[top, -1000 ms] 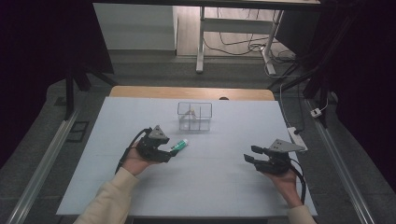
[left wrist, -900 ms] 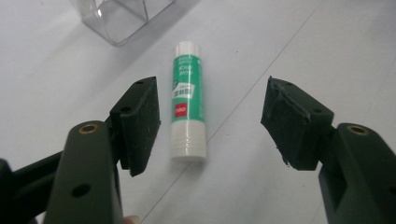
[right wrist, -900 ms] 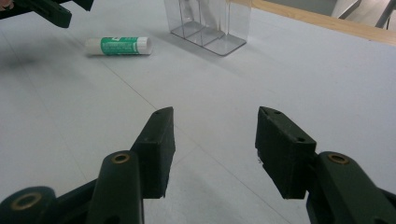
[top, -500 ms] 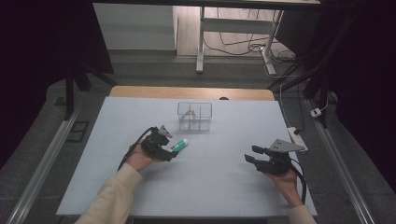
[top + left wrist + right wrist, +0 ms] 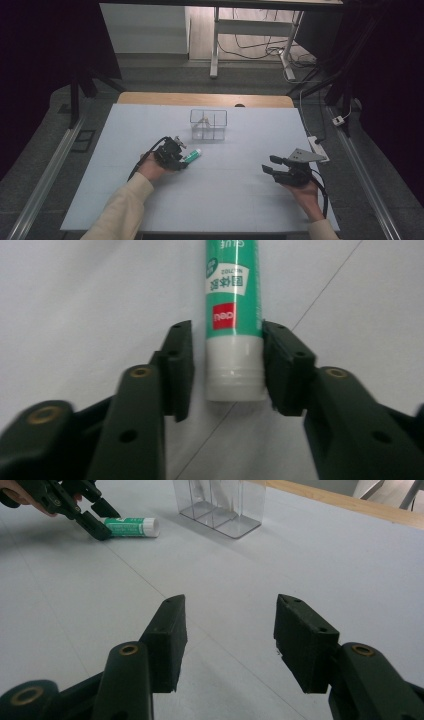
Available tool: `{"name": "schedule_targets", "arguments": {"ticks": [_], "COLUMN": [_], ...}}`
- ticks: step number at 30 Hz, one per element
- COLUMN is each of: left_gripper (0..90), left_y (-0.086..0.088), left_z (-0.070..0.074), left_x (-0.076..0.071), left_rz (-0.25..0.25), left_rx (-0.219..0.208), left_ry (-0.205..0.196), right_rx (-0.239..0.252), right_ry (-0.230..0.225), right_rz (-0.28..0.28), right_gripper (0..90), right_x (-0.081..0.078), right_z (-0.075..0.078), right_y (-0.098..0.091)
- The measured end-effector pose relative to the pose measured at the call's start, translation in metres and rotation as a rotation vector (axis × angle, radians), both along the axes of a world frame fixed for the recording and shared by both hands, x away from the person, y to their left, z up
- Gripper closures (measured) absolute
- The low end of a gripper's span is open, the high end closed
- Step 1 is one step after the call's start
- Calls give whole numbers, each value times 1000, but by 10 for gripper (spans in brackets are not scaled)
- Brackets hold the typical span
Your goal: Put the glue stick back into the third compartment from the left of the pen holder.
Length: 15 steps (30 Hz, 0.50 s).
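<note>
Green-and-white glue stick lies flat on the table, near the clear organizer. Left gripper has dropped over it since a sec ago, fingers just closing round the cap end, one side not yet touching; pickup looks imminent. Right gripper idle, fingers apart, empty.

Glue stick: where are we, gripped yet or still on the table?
Done: the left gripper has reached the glue stick and straddles its white end. In hand: its jaws have just been closing; one pad touches, a gap shows on the other side. Left: lifting it, likely into the clear organizer. The right gripper waits open.
</note>
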<state>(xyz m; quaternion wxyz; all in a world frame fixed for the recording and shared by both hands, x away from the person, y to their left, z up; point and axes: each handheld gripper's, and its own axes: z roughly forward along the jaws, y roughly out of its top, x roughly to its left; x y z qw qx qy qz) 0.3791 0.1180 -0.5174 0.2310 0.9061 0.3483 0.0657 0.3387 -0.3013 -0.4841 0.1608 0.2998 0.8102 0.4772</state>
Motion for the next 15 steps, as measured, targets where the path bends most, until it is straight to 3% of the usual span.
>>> {"name": "schedule_targets", "arguments": {"ticks": [1,8,10,15], "left_gripper": [641,653,653,653], "left_y": [0,-1,-4,-20], "left_z": [0,3,8,27], "left_x": [0,-1,-4,-19], "left_rz": [-1,-23,-52,-134], "left_rx": [3,10,-10,-41], "left_ry": [0,-9,7,-9], "right_rx": [-4,-16,-23,-37], "right_ry": [0,-11,-18,-35], "right_rz": [0,9,27,84], "right_gripper": [464,464,464,460], "right_x": [0,-1,-3,-7], "right_z": [0,3,6,13], "right_y": [0,5,11,30]}}
